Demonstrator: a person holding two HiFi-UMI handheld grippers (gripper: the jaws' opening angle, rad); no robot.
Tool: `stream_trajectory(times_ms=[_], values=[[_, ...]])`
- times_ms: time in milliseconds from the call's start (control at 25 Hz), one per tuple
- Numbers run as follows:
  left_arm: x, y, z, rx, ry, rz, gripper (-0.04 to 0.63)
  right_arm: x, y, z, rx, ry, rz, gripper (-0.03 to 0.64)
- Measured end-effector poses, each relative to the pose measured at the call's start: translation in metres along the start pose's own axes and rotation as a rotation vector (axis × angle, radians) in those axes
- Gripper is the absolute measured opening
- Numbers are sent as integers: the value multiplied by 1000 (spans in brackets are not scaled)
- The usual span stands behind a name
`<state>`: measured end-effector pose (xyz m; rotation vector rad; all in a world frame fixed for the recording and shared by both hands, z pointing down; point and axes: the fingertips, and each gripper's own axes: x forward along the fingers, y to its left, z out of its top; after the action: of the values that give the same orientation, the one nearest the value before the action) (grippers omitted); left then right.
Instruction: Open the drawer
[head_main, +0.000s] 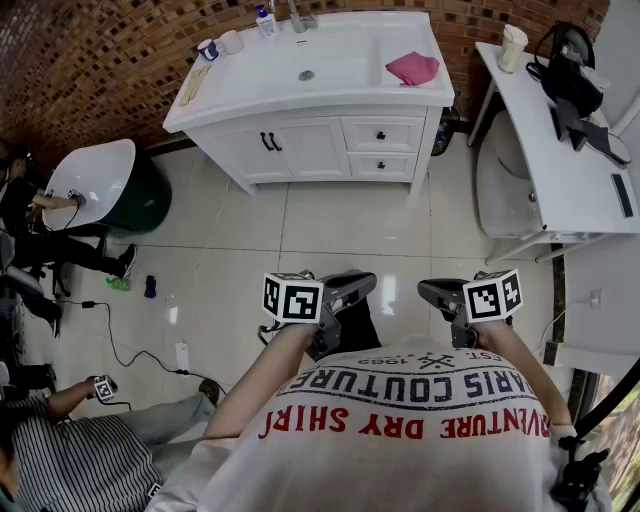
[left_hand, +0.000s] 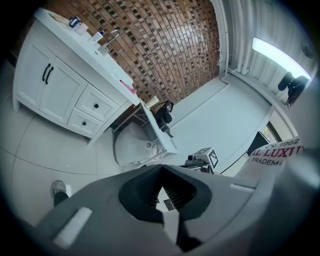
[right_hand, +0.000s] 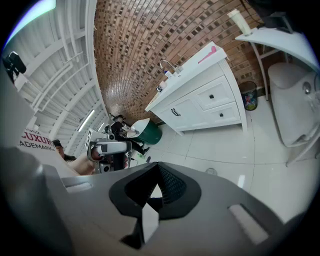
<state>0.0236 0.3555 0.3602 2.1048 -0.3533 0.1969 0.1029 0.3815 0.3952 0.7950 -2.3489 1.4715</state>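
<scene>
White is the colour of the vanity (head_main: 300, 150) that stands against the brick wall at the far side of the tiled floor (head_main: 330, 230), and the task's thing is built into its right half: an upper drawer (head_main: 383, 133) and a lower drawer (head_main: 383, 165), stacked one over the other, each with a small black knob at its middle. Both fronts sit flush with the cabinet face, so neither has been pulled out yet. To their left are two doors (head_main: 270, 145) with black bar handles. A pink cloth (head_main: 413, 68) lies on the bench above the drawers.

The person stands well apart from the vanity, with open floor between. The left gripper (head_main: 358, 287) and right gripper (head_main: 436, 293) are held close in front of the body, side by side and tipped a little downward toward the cabinet. This reads as a carrying posture for an approach, not a reach. On the left, the fingers (left_hand: 175, 192) meet at their tips with nothing between them. The right fingers (right_hand: 172, 185) are likewise pressed together and empty.

Judging from this, the task is at its very start. A knob that small would probably need the fingers parted before they come around it, and the pull should run straight out from the drawer front.
</scene>
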Motion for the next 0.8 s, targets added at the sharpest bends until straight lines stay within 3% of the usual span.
stream_trajectory(times_ms=[200, 520, 800], values=[[3, 62, 74, -25, 26, -4, -17, 46, -27, 80, 4, 2, -31, 6], [-7, 164, 203, -58, 68, -10, -17, 124, -69, 212, 99, -14, -75, 6], [-9, 215, 263, -68, 110, -25, -17, 166, -96, 271, 126, -27, -130, 6]])
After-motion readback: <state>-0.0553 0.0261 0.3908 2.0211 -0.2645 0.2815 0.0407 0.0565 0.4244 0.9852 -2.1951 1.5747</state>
